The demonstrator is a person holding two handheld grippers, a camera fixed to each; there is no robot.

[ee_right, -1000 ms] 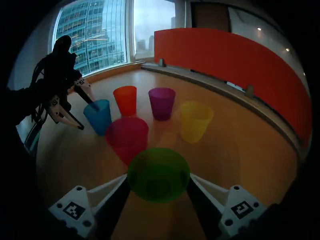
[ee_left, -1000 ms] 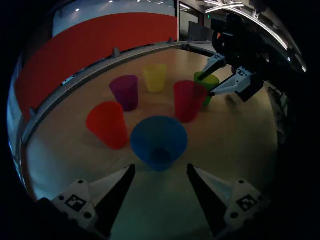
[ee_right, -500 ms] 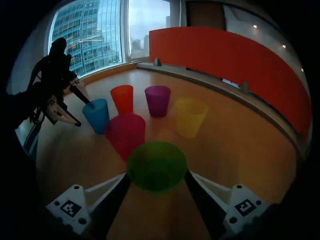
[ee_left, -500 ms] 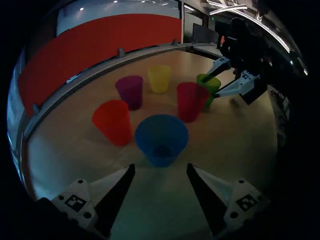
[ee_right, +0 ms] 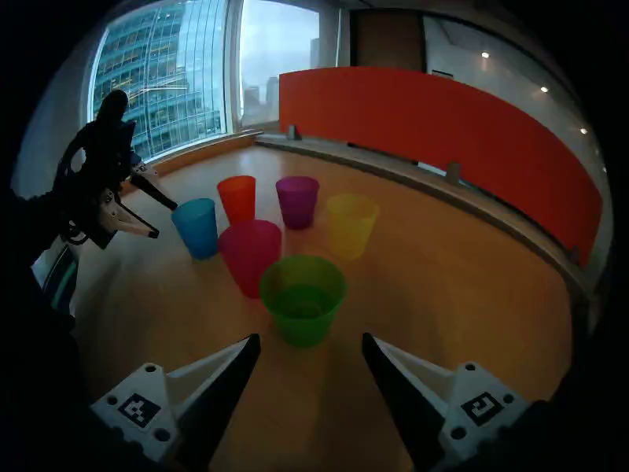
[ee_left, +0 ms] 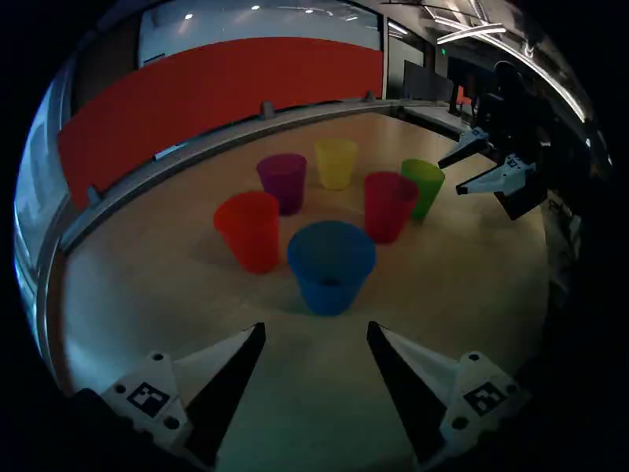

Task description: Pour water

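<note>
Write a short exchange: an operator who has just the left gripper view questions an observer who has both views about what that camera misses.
Operator: What lies behind my left gripper?
Observer: A large window, with tall buildings outside it.
Operator: How is the right gripper lined up with the green cup?
Observer: In the right gripper view the cup stands centred just ahead of the open fingers, and neither finger grips it.

Our left gripper view is dim and bluish under ceiling strips (ee_left: 472,33); the right gripper view glows warmer with daylight through the window (ee_right: 173,86). We see edges bending.
</note>
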